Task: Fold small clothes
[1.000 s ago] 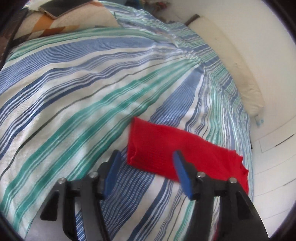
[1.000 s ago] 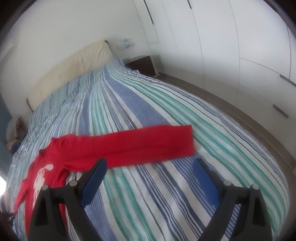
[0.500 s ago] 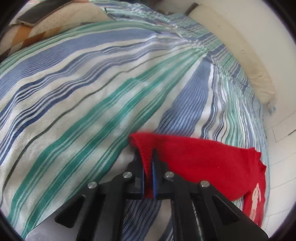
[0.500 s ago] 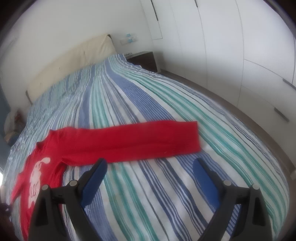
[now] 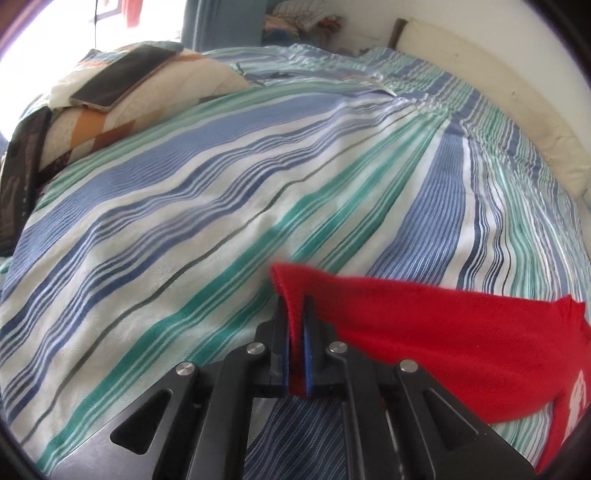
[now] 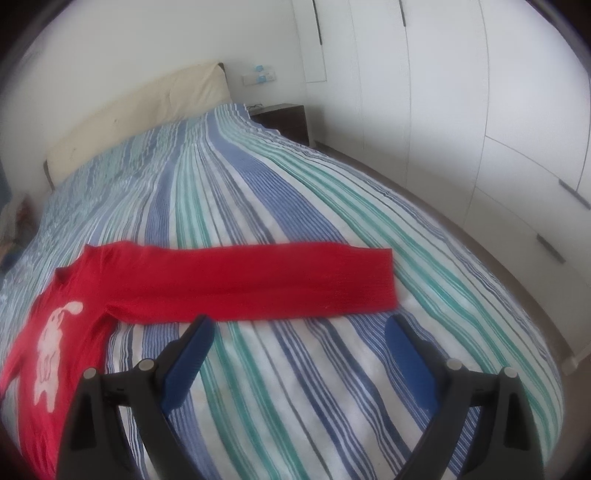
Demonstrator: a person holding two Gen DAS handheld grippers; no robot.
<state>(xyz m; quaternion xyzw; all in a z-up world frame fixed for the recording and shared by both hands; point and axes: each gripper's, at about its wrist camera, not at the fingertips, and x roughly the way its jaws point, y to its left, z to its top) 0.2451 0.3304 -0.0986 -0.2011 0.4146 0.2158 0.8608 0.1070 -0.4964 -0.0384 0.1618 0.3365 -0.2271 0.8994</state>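
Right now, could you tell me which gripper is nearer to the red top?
Left. The left gripper is shut on the cuff of one sleeve of the red top. The right gripper is open just short of the other sleeve, not touching it.

- We see daylight blown out at the window (image 5: 110,14), upper left of the left view.
- Fisheye bending darkens our corners; the right view looks softer.
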